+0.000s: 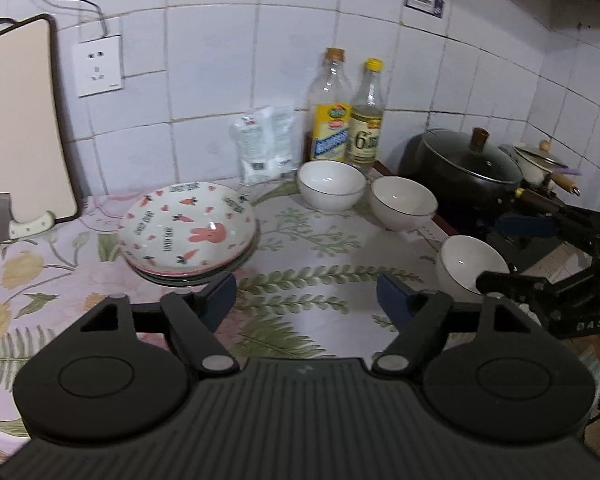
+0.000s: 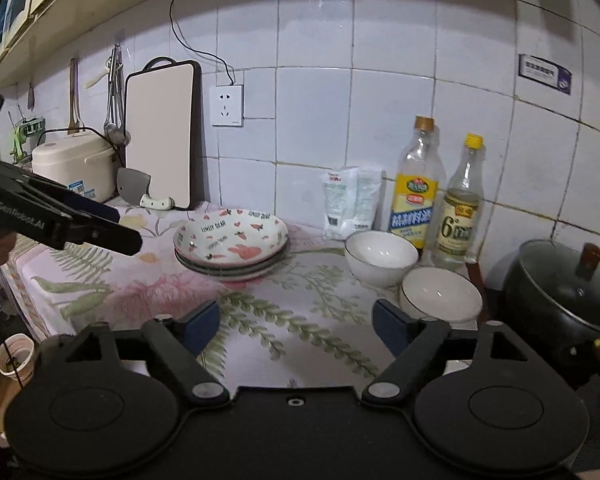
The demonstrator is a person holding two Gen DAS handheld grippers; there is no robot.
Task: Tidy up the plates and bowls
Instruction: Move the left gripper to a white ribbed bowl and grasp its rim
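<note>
Right now both of your tools hang above the flowered cloth with nothing in them: the left gripper [image 1: 306,300] has its jaws spread wide over bare cloth, and the right gripper [image 2: 296,322] is just as wide and just as empty. Going left to right from your left tool, the stack of plates [image 1: 190,232] sits just ahead of its left finger, already nested with the rabbit plate on top. Further right, the far bowl [image 1: 331,184] and the middle bowl [image 1: 403,202] stand side by side ahead of the right finger, and the near bowl [image 1: 470,266] sits apart, close beside your right tool. The plates look done, so the bowls seem to be the step in hand. Next you would likely close over one bowl's rim and nest it into another.
</note>
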